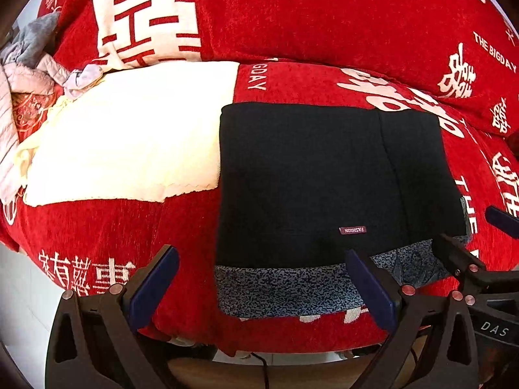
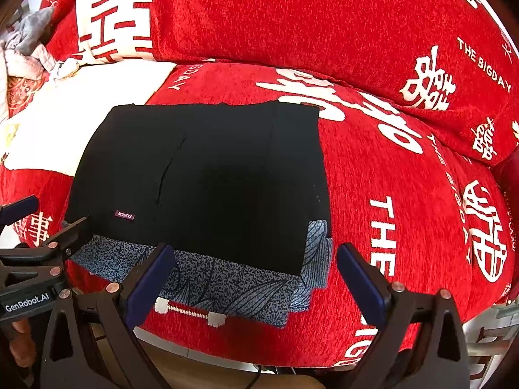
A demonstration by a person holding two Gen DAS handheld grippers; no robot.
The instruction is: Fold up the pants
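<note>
both grippers hover low at the sofa's front edge, level, pointing at the seat. left gripper [image 1: 259, 288] fingers spread wide, empty, near the pants' left hem corner. right gripper [image 2: 256, 278] also wide open, empty, fingers straddling the right front corner. black pants [image 2: 201, 175] lie folded flat in a rectangle on a speckled blue-grey cloth [image 2: 240, 288], on the red sofa cover [image 2: 389, 178]. white towel [image 1: 129, 136] touches the pants' left edge; bare seat to the right.
</note>
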